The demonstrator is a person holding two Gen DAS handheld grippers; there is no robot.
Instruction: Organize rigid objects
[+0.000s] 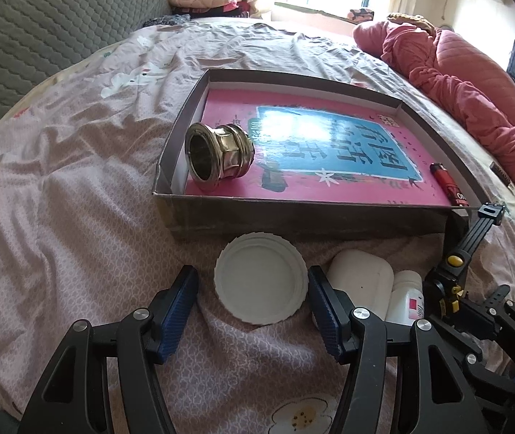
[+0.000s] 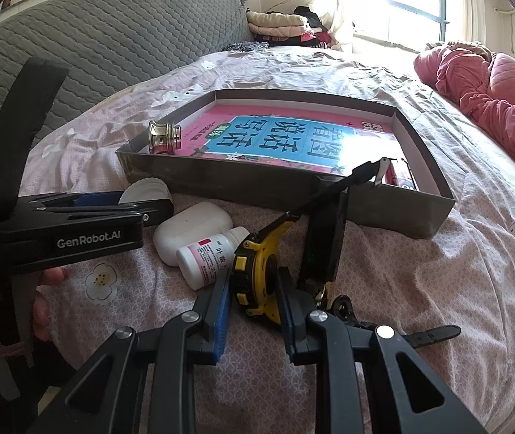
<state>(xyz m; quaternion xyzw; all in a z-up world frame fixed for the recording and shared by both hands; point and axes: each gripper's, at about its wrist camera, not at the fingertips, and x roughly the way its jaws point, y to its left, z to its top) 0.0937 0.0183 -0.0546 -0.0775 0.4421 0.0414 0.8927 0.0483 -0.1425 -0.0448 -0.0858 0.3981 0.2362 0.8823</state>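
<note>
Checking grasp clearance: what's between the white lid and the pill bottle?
The white earbud case lies between white lid and pill bottle, seen in the left wrist view.

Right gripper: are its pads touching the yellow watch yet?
Touching. The right wrist view shows the right gripper with both blue pads pressed against the yellow watch, no gap either side.
</note>
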